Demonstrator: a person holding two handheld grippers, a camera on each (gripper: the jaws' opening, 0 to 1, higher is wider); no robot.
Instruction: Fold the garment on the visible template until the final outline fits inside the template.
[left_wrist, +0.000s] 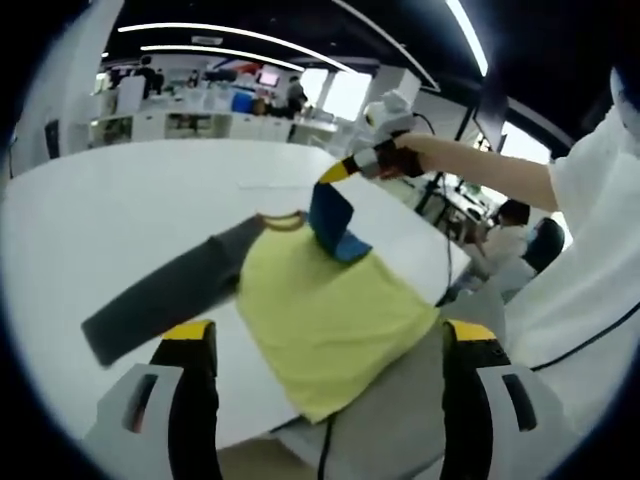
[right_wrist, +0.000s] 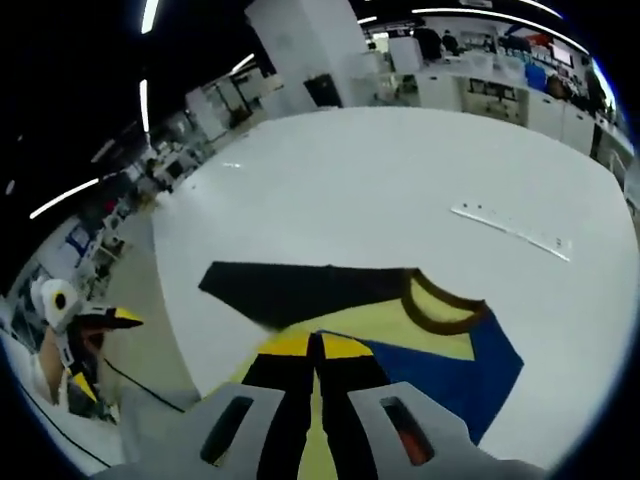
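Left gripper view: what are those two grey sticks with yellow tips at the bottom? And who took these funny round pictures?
Those sticks are the two jaws of a gripper, a pinching tool. A person holds one in each hand. A small camera rides on each tool, so each picture looks out along its own jaws.

In the left gripper view, the left gripper is open. In front of it, a yellow shirt with one dark grey sleeve, one blue sleeve and a brown collar lies on a big white table. Further off is the right gripper. It is pinching the blue sleeve and holding it up off the table.

The right gripper view looks down from that second tool. Its jaws are shut together, with the shirt spread below them.
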